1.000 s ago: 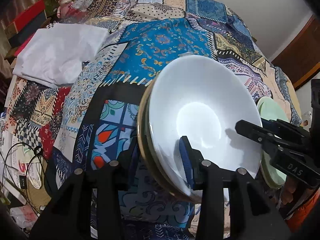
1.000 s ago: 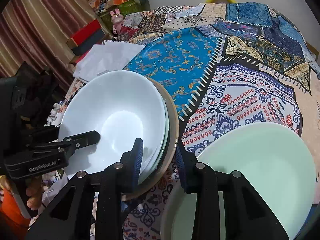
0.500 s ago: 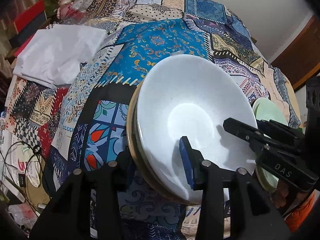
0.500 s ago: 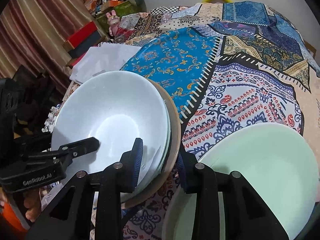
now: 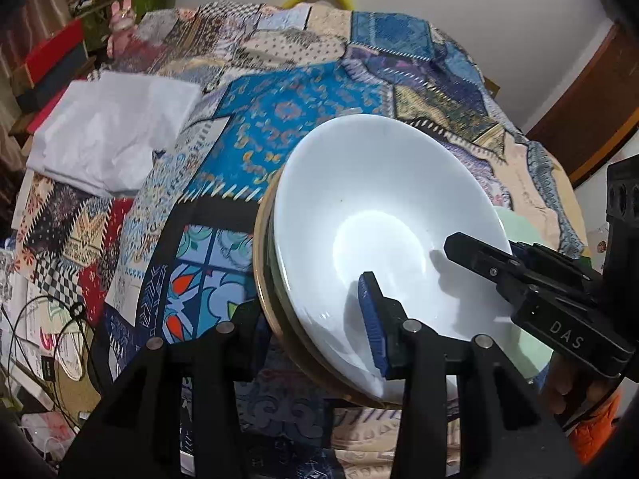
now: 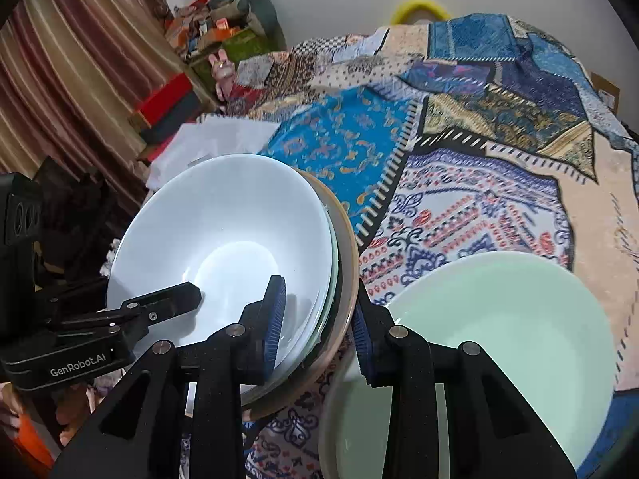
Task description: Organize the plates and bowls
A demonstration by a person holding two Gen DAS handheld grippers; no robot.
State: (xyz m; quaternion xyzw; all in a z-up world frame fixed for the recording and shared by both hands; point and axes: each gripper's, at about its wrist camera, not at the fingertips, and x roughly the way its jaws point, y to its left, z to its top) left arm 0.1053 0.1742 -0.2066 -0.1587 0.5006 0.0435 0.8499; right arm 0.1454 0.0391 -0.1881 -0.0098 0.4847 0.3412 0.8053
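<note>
Hand-held grippers, left (image 5: 315,319) and right (image 6: 317,319): each clamped on opposite rims of stacked bowls (image 5: 383,231); mint bowl (image 6: 499,343) on bed, right-hand side.

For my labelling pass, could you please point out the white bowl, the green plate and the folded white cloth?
white bowl (image 5: 379,215): left wrist view, inner wall.
green plate (image 6: 519,319): right wrist view, inner surface.
folded white cloth (image 5: 108,131): left wrist view, top face.

White bowl (image 5: 383,219), pale green bowl (image 6: 499,319), multicoloured patchwork cloth (image 6: 479,139), blue-padded black fingers (image 6: 275,319)
</note>
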